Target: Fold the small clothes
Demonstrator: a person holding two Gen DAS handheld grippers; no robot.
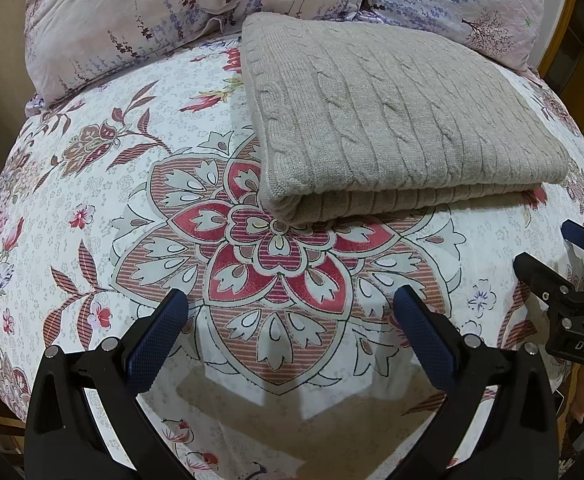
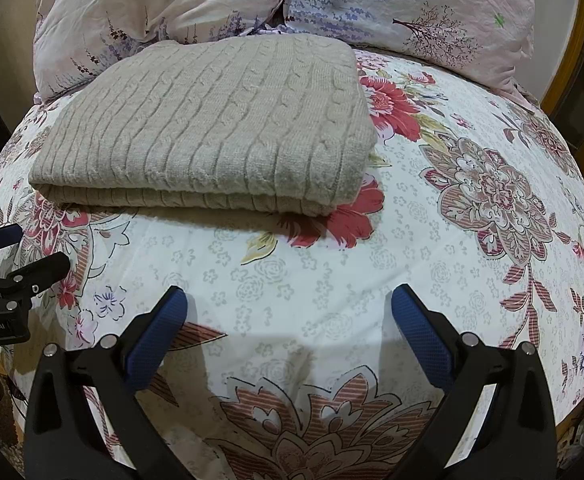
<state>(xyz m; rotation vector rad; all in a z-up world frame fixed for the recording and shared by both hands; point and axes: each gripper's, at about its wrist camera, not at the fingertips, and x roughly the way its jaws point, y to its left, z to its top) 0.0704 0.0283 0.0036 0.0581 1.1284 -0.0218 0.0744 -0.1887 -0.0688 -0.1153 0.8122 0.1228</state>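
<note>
Both grippers hover with jaws spread wide and empty over the floral bedsheet (image 1: 91, 184): left gripper (image 1: 292, 312), right gripper (image 2: 289, 306). Beyond them lies the beige cable-knit sweater (image 1: 392, 120), folded into a neat rectangle, its far edge touching the lavender-print pillows (image 2: 412, 4).

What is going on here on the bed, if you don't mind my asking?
A person is folding clothes with two tools. The beige cable-knit sweater already lies folded on the floral bedspread, in front of the pillows. The left hand-held gripper and right hand-held gripper are both open and empty, short of the sweater and not touching it.
</note>
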